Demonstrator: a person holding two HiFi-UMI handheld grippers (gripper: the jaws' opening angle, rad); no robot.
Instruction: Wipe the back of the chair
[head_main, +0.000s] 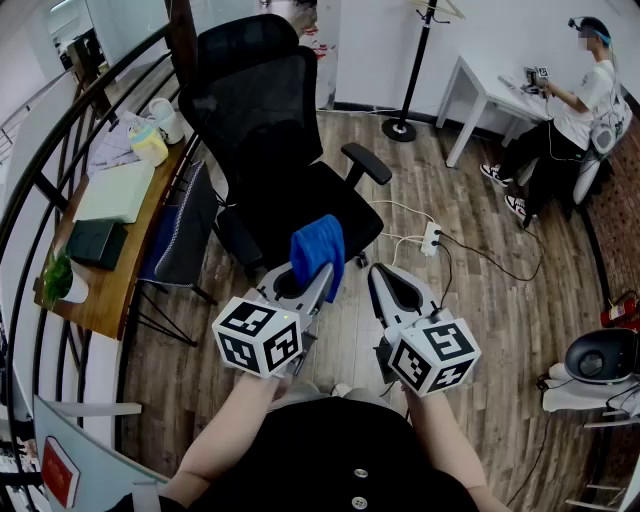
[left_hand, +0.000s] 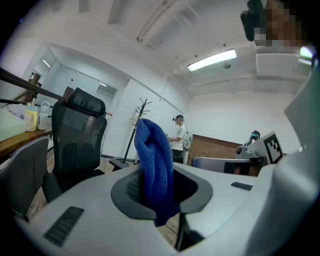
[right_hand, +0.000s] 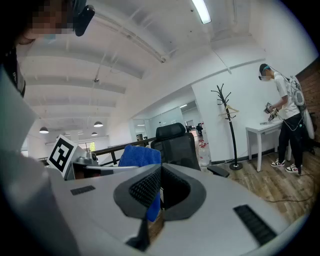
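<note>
A black mesh office chair (head_main: 262, 120) stands ahead of me on the wood floor, its backrest toward the far side and its seat facing me. My left gripper (head_main: 322, 277) is shut on a blue cloth (head_main: 318, 248) that sticks up above the seat's front edge. In the left gripper view the cloth (left_hand: 155, 165) fills the gap between the jaws, with the chair (left_hand: 75, 145) off to the left. My right gripper (head_main: 379, 274) is beside it, shut and holding nothing. The right gripper view shows its jaws (right_hand: 160, 189) pressed together, with the cloth (right_hand: 140, 156) and chair (right_hand: 176, 145) behind.
A wooden desk (head_main: 120, 285) with cups, a pad and a plant runs along the left railing; a grey chair (head_main: 180, 240) is tucked under it. A power strip (head_main: 431, 238) and cables lie on the floor. Far right are a coat stand (head_main: 412, 70) and a seated person (head_main: 570, 110) at a white table.
</note>
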